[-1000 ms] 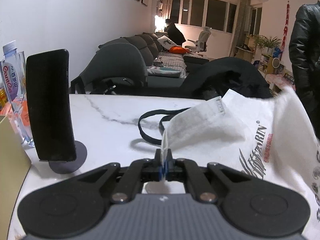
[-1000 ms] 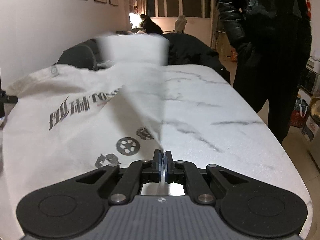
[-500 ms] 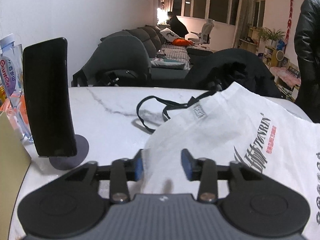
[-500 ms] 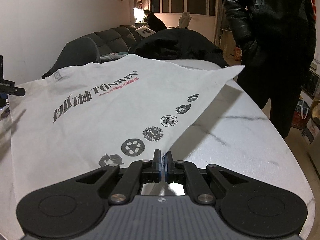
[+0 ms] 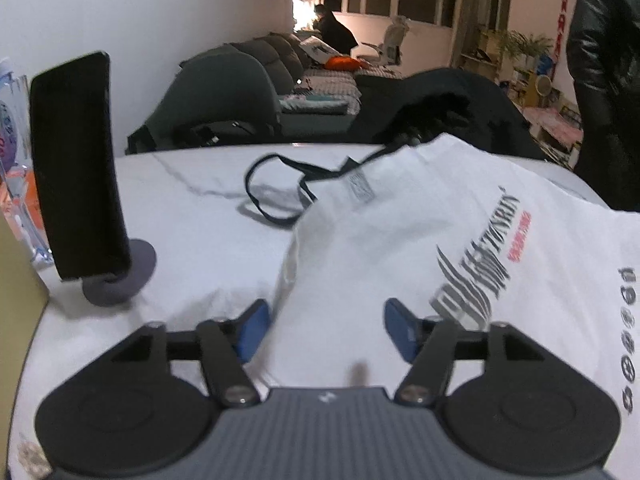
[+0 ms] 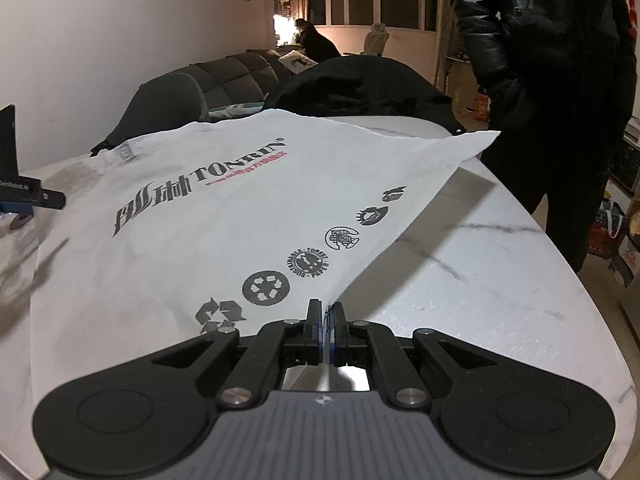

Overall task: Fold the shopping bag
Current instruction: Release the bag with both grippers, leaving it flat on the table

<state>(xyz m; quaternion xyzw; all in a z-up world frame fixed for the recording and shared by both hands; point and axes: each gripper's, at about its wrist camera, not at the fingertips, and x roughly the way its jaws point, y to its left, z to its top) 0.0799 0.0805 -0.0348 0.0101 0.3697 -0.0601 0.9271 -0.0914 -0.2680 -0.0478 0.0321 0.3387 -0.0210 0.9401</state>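
A white shopping bag with grey lettering and a red line of print lies spread on the white marble table. Its black handles trail off the far end. My left gripper is open, its blue pads wide apart over the bag's near corner, holding nothing. In the right wrist view the same bag shows a row of round recycling emblems along its edge. My right gripper is shut on that edge, lifting it slightly off the table.
A black phone on a round stand rises at the left, with a water bottle behind it. A dark coat is heaped at the far table edge. A person in a black jacket stands at the right side.
My left gripper let go of the bag corner and opened wide; the corner dropped flat. The bag settled and spread out. My right gripper stayed shut on the bag's edge.
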